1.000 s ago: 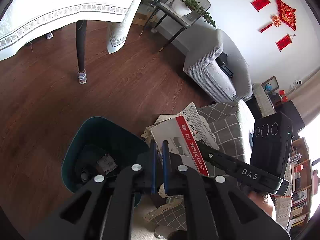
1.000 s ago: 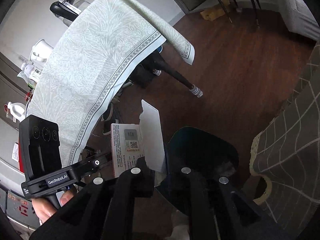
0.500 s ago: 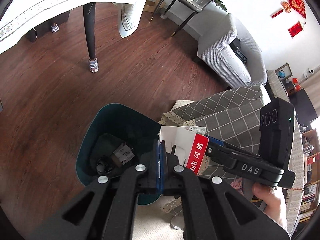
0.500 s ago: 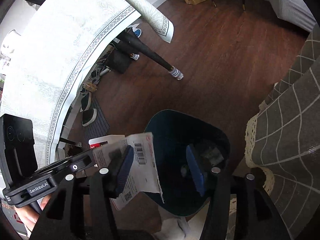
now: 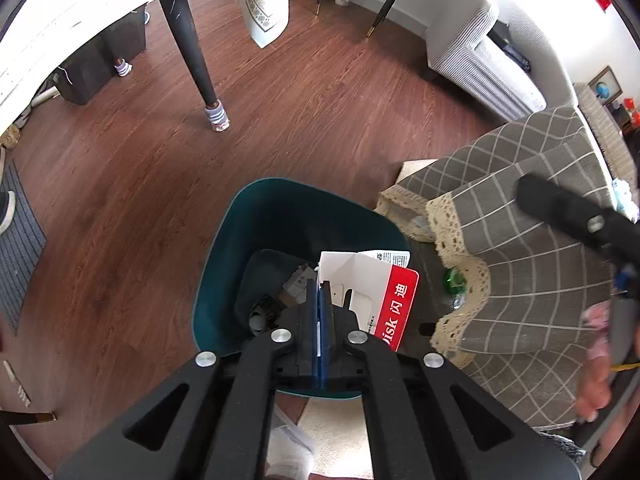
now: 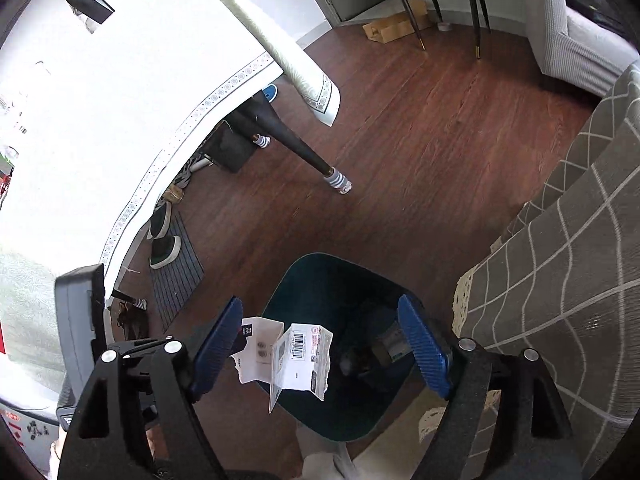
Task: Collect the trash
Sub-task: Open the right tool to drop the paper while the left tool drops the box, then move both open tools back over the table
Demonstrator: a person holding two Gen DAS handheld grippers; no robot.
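My left gripper point(image 5: 319, 292) is shut on a white and red SanDisk card package point(image 5: 372, 292) and holds it over the dark teal trash bin point(image 5: 224, 264). The bin holds some dark scraps and a small wrapper point(image 5: 296, 284). In the right wrist view the same package point(image 6: 296, 352) hangs over the bin point(image 6: 320, 280), held from the left. My right gripper point(image 6: 320, 344) is wide open and empty above the bin, its blue pads point(image 6: 424, 352) on either side of the package without touching it.
A grey checked cloth with lace trim point(image 5: 520, 264) covers furniture right of the bin. A table with a white cloth point(image 6: 120, 100) and a black leg point(image 5: 192, 52) stands on the wood floor. A grey sofa point(image 5: 480, 60), a mat and shoes point(image 6: 168, 252) lie around.
My right gripper has let go of the package and opened wide. My left gripper has carried the package down and over the bin.
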